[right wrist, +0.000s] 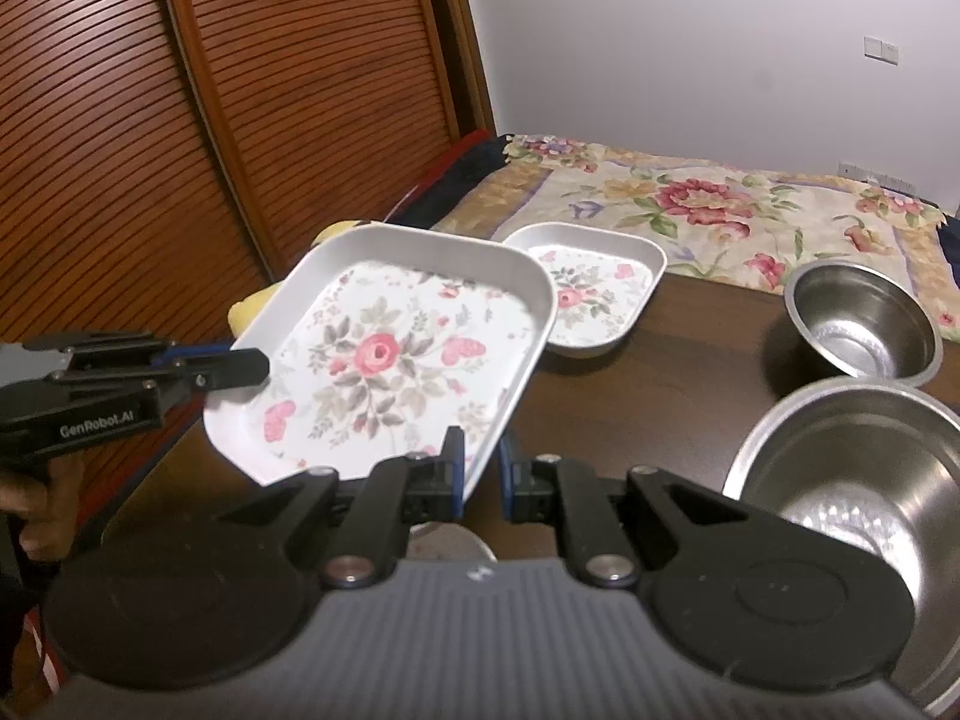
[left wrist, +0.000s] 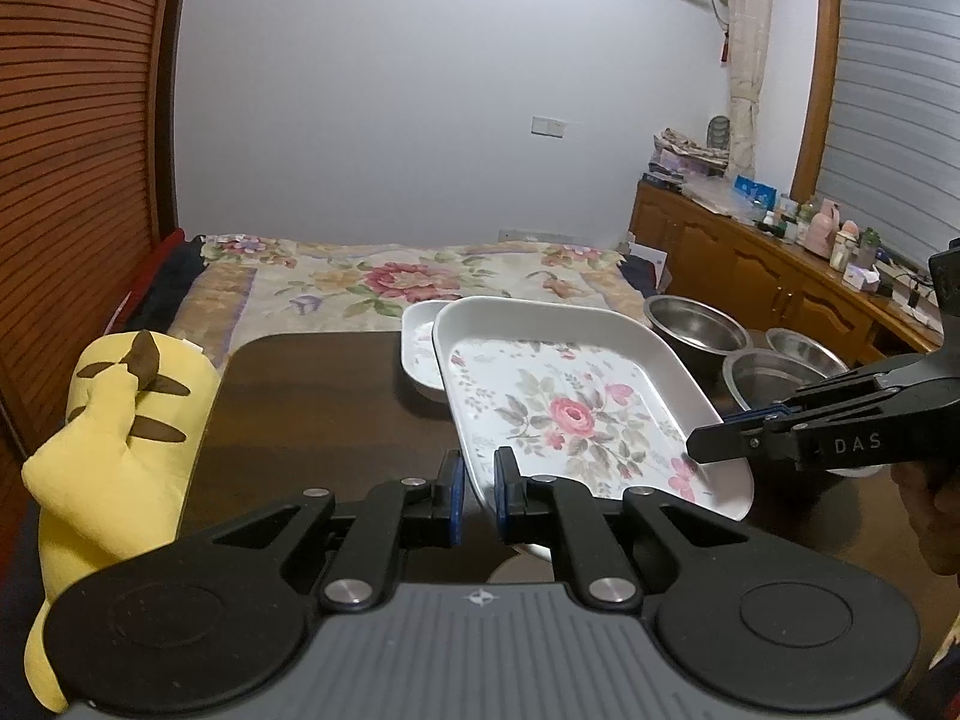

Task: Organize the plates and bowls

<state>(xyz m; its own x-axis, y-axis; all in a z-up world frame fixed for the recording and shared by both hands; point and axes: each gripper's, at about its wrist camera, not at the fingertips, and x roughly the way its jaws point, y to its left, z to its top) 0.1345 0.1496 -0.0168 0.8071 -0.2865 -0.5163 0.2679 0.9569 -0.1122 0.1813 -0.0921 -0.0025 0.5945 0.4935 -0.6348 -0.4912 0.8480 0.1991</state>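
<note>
A large white floral plate (left wrist: 570,414) (right wrist: 384,360) is held tilted above the dark table (left wrist: 312,396) by both grippers. My left gripper (left wrist: 478,495) is shut on its near left rim; it shows from the side in the right wrist view (right wrist: 252,369). My right gripper (right wrist: 481,471) is shut on the opposite rim; it shows in the left wrist view (left wrist: 702,450). A smaller floral plate (left wrist: 420,354) (right wrist: 591,294) lies on the table behind. Three steel bowls (left wrist: 696,324) (left wrist: 768,375) (right wrist: 864,324) stand on the table's right side.
A yellow plush toy (left wrist: 120,432) leans at the table's left edge. A bed with a floral cover (left wrist: 408,282) lies beyond the table. A wooden cabinet with bottles (left wrist: 810,252) runs along the right wall. A slatted wooden door (right wrist: 180,150) stands left.
</note>
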